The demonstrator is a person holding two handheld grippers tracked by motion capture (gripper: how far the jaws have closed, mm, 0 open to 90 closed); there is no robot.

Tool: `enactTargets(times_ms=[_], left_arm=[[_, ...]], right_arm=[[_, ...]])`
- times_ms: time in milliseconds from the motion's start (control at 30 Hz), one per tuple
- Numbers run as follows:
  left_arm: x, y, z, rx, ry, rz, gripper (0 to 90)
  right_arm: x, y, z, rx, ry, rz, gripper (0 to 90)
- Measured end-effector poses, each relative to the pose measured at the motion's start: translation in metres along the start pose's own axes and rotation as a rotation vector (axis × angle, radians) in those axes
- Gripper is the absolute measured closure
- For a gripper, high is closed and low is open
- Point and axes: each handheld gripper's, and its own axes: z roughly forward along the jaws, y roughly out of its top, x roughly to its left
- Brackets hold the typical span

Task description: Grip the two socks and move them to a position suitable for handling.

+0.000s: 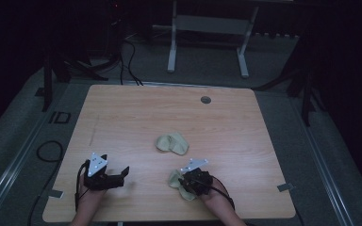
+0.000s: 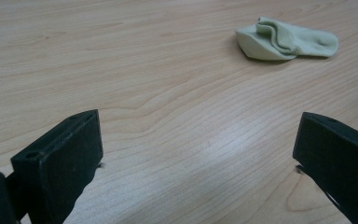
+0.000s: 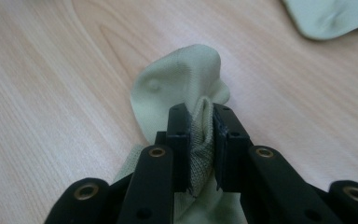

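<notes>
From above, my right tongs (image 1: 192,180) sit near the table's (image 1: 122,113) front edge, pinching a pale green sock (image 1: 176,181); a second sock (image 1: 172,143) lies just beyond them.

My left tongs (image 2: 198,154) gape wide over bare wood, holding nothing, that second sock (image 2: 286,44) well ahead.

My right tongs (image 3: 201,140) clamp a fold of the sock (image 3: 182,79), which droops onto the table (image 3: 51,93) ahead.

Left claw (image 1: 118,175) sits low at the lower left of the high view, jaws spread wide, forearm coming in from the bottom edge. Right claw (image 1: 181,180) at lower centre, tipped downward, jaws pinched nearly together on a fold of cloth, hand wrapped behind it.
</notes>
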Motion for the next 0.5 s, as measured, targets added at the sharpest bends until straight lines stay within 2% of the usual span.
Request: enactTargets(times_ms=[67,167,200,333,400,433,500], left_arm=[[0.001,0.000,-0.001,-0.003,-0.003,-0.005,1.3],[-0.001,0.000,0.000,0.005,0.004,0.002,1.3],[-0.003,0.001,0.000,0.015,0.002,0.004,1.3],[-0.010,0.002,0.002,-0.001,-0.028,0.023,1.3],[-0.015,0.003,0.002,-0.011,-0.058,0.033,1.4],[-0.017,0.004,0.003,-0.010,-0.075,0.024,1.4],[-0.022,0.006,0.004,0.015,-0.119,0.013,1.4]], right_arm=[[0.001,-0.002,0.004,0.004,0.001,-0.008,71.3],[0.006,-0.001,0.005,0.017,0.015,-0.041,55.0],[0.008,-0.001,0.005,0.018,0.013,-0.042,52.5],[0.011,-0.002,0.007,0.009,0.009,-0.058,43.8],[0.012,-0.002,0.007,0.011,0.011,-0.065,40.0],[0.013,-0.002,0.008,0.012,0.014,-0.061,38.3],[0.013,-0.002,0.009,0.011,0.008,-0.052,29.5]])
